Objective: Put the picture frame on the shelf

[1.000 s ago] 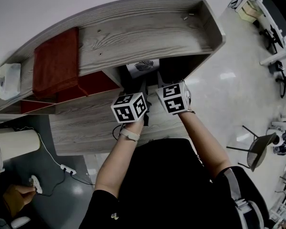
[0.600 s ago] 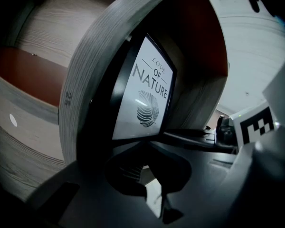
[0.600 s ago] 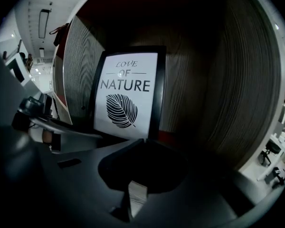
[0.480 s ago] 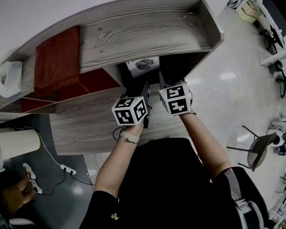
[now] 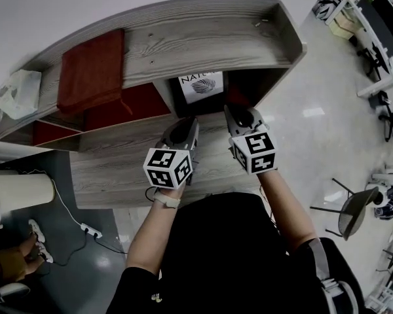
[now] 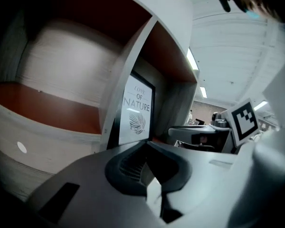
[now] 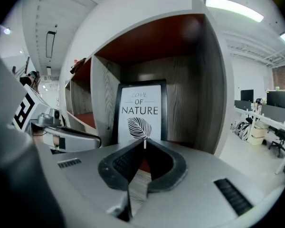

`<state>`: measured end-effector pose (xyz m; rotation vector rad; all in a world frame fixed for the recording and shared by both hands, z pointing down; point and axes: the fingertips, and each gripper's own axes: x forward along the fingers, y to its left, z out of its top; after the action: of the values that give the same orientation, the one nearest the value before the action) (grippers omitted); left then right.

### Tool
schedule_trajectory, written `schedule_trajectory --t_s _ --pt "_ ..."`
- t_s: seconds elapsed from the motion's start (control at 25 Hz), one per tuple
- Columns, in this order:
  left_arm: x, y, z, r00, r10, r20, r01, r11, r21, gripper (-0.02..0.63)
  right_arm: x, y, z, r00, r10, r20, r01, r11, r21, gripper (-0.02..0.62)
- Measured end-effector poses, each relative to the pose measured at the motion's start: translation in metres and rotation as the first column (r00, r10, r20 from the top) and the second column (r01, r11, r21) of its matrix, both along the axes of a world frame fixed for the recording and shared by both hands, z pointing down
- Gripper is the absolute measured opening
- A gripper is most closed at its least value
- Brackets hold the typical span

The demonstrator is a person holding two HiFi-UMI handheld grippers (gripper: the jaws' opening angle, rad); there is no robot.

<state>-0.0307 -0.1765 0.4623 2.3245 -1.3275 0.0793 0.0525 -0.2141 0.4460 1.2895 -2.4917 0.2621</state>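
Observation:
The black picture frame (image 5: 200, 87), holding a white leaf print, stands upright in the right-hand compartment of the grey wooden shelf (image 5: 203, 38). Nothing holds it. It also shows in the left gripper view (image 6: 135, 110) and, straight ahead, in the right gripper view (image 7: 140, 110). My left gripper (image 5: 188, 122) hangs in front of the compartment, a short way back from the frame, its jaws (image 6: 146, 144) shut and empty. My right gripper (image 5: 233, 112) is beside it on the right, also shut with nothing between its jaws (image 7: 144, 141).
A dark red cloth (image 5: 92, 70) lies on the shelf top at the left, with a white bag (image 5: 16, 93) beyond it. Red-lined compartments open to the frame's left. A white bin (image 5: 19, 195) and a power strip (image 5: 92, 231) are on the floor at left, a chair (image 5: 354, 208) at right.
Both grippers have drawn back out of the compartment toward the person. The picture frame stays standing in the shelf, now more fully in sight.

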Motion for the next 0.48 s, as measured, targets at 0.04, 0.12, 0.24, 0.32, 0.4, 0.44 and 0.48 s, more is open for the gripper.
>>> schedule_trajectory --t_s 0.04,0.12,0.24,0.32,0.4,0.44,0.48 --pt "-0.004 0.006 -0.005 1.0 0.004 0.009 -0.004 1.0 0.017 0.008 0.0 0.006 -0.004 1.0 -0.011 0.014 0.011 1.0 0.005 0.007" --pt "-0.012 0.017 -0.013 1.0 0.009 0.024 -0.01 0.999 0.046 0.008 0.0 0.016 -0.011 0.999 -0.031 0.036 0.031 0.999 0.014 0.006" --pt "-0.023 0.034 -0.024 0.998 0.021 0.052 -0.025 0.996 0.083 0.008 0.001 0.031 -0.02 0.997 -0.05 0.061 0.049 0.999 0.023 0.006" --pt "-0.029 0.046 -0.03 0.996 0.032 0.084 -0.04 0.994 0.104 0.008 0.001 0.041 -0.026 0.994 -0.067 0.084 0.065 0.997 0.032 0.006" --pt "-0.035 0.057 -0.034 0.994 0.036 0.107 -0.049 0.991 0.121 0.008 0.0 0.051 -0.033 0.99 -0.085 0.111 0.08 0.996 0.044 0.006" --pt "-0.039 0.062 -0.037 0.993 0.033 0.11 -0.048 0.99 0.131 0.008 -0.001 0.056 -0.036 0.988 -0.095 0.123 0.089 0.995 0.052 0.006" --pt "-0.042 0.067 -0.04 0.994 0.027 0.11 -0.042 0.989 0.141 0.008 -0.002 0.061 -0.039 0.985 -0.105 0.133 0.098 0.993 0.06 0.007"
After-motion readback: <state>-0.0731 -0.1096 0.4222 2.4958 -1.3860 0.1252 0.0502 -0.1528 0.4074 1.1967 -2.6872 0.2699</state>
